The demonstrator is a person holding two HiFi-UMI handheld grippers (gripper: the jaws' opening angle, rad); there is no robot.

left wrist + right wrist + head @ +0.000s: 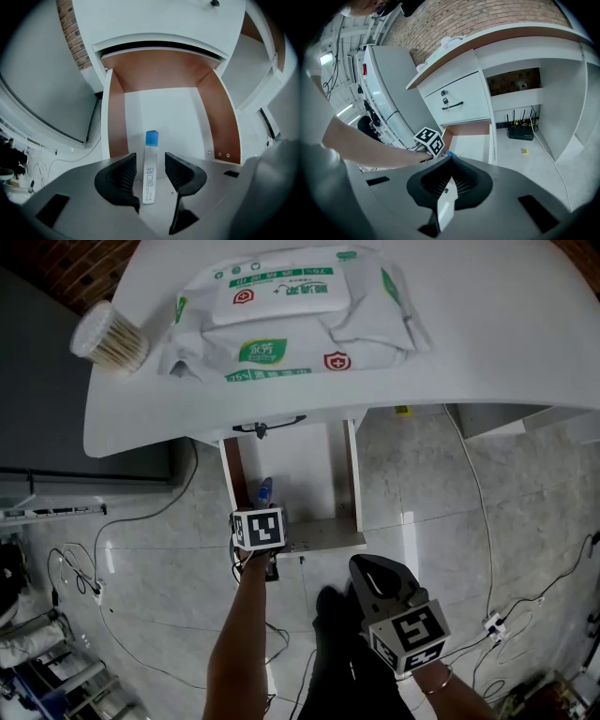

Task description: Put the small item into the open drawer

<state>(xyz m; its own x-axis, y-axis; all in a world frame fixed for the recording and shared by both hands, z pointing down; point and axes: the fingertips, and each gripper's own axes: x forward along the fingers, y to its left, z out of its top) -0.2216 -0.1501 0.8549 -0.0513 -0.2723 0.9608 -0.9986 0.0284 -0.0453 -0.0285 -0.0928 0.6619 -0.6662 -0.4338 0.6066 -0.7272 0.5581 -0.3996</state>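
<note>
A flat white strip with a blue end (149,180) lies between the fingers of my left gripper (150,161), its blue end pointing into the open drawer (174,110). The jaws stand open, with a gap on each side of the strip. In the head view the left gripper (263,506) hovers over the drawer's (309,474) front left corner, and the blue end (265,489) shows just beyond it. My right gripper (375,576) hangs lower right, away from the drawer. It is shut on a small white packet (445,206) that sticks out of its jaws (451,176).
Above the open drawer is a closed drawer with a black handle (270,426), under a white tabletop (487,343) holding a wet-wipes pack (291,320) and a cotton-swab tub (108,337). Cables (141,521) trail over the tiled floor. A grey cabinet (389,93) stands left; a router (520,132) sits under the desk.
</note>
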